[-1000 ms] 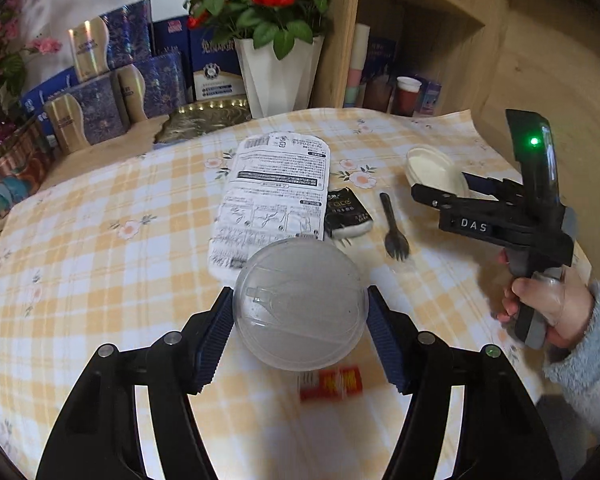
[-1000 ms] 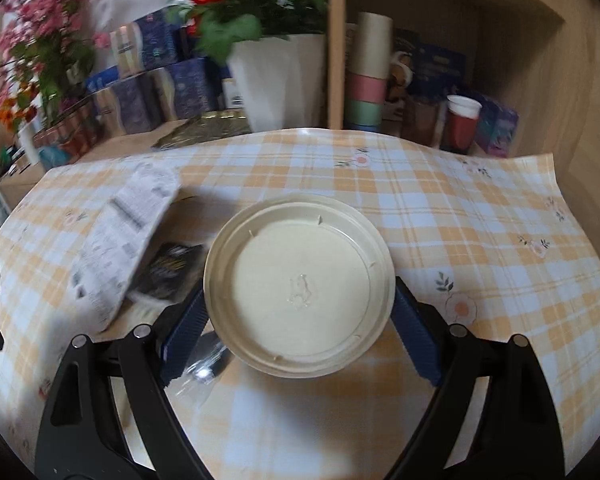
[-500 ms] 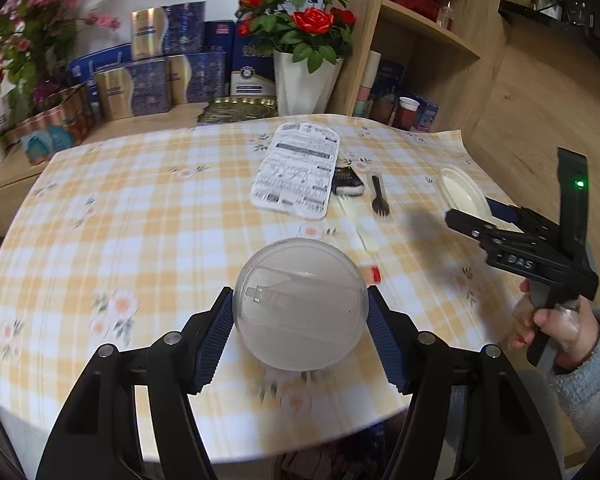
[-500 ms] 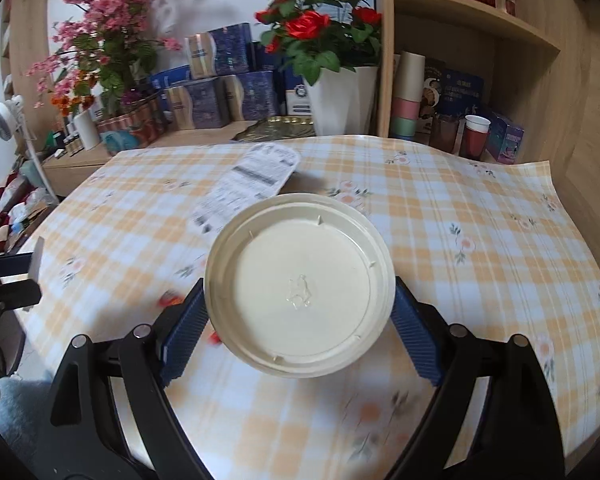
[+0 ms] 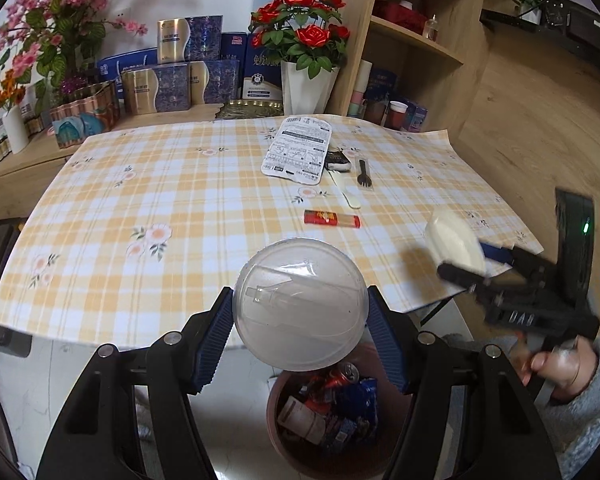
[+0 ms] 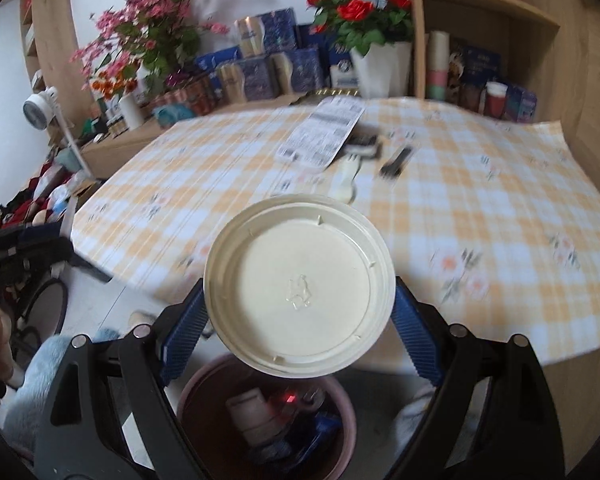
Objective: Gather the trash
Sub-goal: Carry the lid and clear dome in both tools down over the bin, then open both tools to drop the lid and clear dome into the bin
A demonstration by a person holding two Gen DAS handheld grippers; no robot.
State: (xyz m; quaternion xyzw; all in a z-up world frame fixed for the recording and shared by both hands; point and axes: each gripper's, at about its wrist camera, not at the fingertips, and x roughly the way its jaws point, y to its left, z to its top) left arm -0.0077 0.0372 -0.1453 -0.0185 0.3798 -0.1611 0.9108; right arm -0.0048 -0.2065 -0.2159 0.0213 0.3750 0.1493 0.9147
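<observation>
Both tools hang above the trash bin (image 5: 340,420) just off the desk (image 5: 180,200) edge. The left tool (image 5: 300,316) grips a clear dome lid (image 5: 300,304); only its view shows a red wrapper (image 5: 332,218) beyond the bin. The right tool (image 6: 298,300) clamps a cream lid (image 6: 298,284).

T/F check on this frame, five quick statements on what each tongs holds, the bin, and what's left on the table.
1. The left tongs hold a clear dome lid. True.
2. The right tongs are empty. False: they grip a cream round lid.
3. The trash bin is empty. False: wrappers and a can lie in it.
4. A black fork lies on the table. True.
5. The red wrapper is in the bin. False: it lies on the table.
</observation>
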